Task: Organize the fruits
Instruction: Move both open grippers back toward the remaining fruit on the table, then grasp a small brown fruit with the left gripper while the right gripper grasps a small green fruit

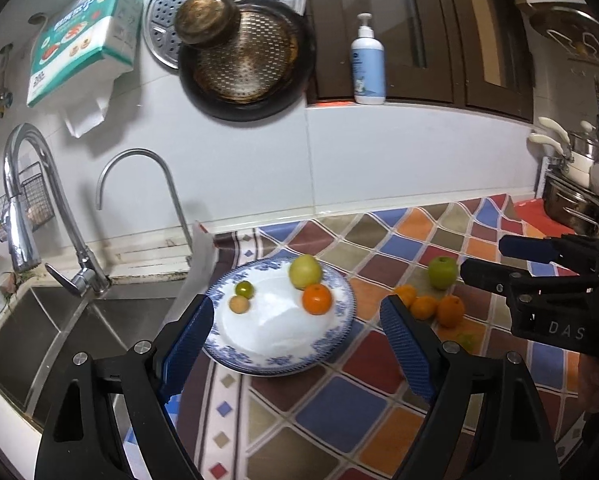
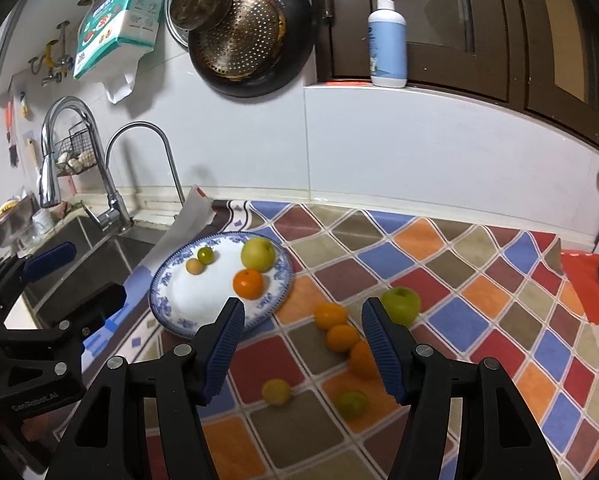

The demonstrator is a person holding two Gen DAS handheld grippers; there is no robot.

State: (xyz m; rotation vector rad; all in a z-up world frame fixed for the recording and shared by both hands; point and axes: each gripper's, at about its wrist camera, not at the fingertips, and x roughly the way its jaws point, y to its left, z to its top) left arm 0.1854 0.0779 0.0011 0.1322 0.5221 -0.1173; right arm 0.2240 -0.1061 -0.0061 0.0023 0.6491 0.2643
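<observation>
A blue-and-white plate (image 1: pixel 331 344) (image 2: pixel 171 300) lies on the patterned cloth next to the sink. It holds a pale green pear (image 1: pixel 305 271) (image 2: pixel 258 255), an orange (image 1: pixel 317 299) (image 2: pixel 248 283), a small green fruit (image 1: pixel 244 289) (image 2: pixel 205 255) and a small tan fruit (image 1: pixel 238 304) (image 2: pixel 194 267). On the cloth to the right lie a green apple (image 1: pixel 442 272) (image 2: pixel 400 305), three oranges (image 1: pixel 425 306) (image 2: pixel 341 337) and two small yellow-green fruits (image 2: pixel 276 391) (image 2: pixel 351 404). My left gripper (image 1: pixel 297 344) is open and empty above the plate. My right gripper (image 2: pixel 303 348) is open and empty above the loose oranges.
A steel sink (image 1: pixel 39 332) with two taps (image 1: pixel 23 208) lies left of the plate. Pans (image 1: pixel 243 60) hang on the wall. A pump bottle (image 1: pixel 368 68) stands on the ledge. Pots (image 1: pixel 571 200) stand at the far right.
</observation>
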